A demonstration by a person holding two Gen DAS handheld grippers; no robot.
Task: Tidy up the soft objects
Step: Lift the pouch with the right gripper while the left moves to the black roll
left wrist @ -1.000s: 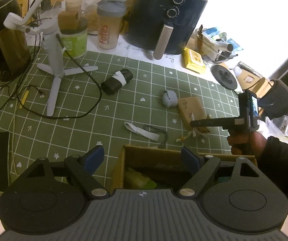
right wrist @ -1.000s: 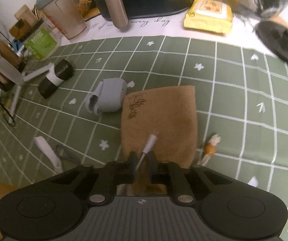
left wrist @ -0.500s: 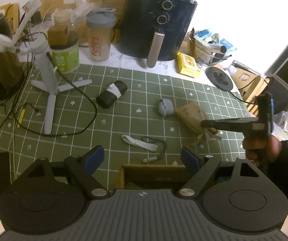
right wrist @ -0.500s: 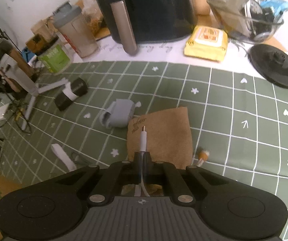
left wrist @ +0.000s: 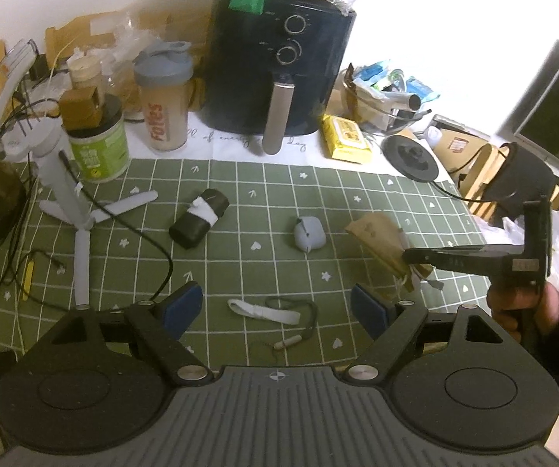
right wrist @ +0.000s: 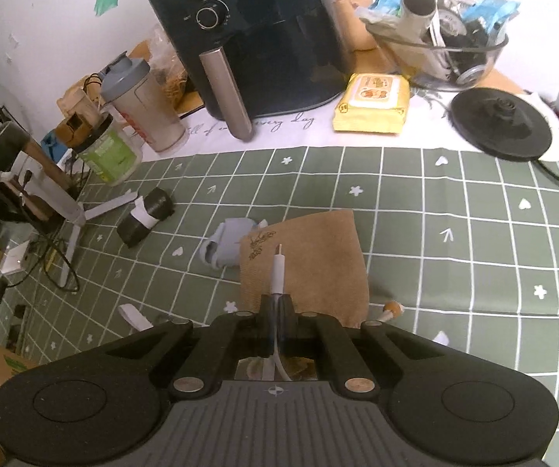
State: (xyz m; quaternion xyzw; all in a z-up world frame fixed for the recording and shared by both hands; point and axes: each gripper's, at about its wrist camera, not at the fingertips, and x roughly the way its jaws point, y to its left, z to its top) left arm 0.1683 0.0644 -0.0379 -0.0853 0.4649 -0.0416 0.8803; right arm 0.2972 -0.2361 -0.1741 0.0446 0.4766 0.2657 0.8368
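Lifted since a second ago, the brown pouch [right wrist: 318,257] now hangs above the green mat [right wrist: 454,241], clamped with a white cable [right wrist: 278,272] in the right gripper [right wrist: 277,303]; left gripper [left wrist: 275,303] waits, jaws apart; probably headed for storage
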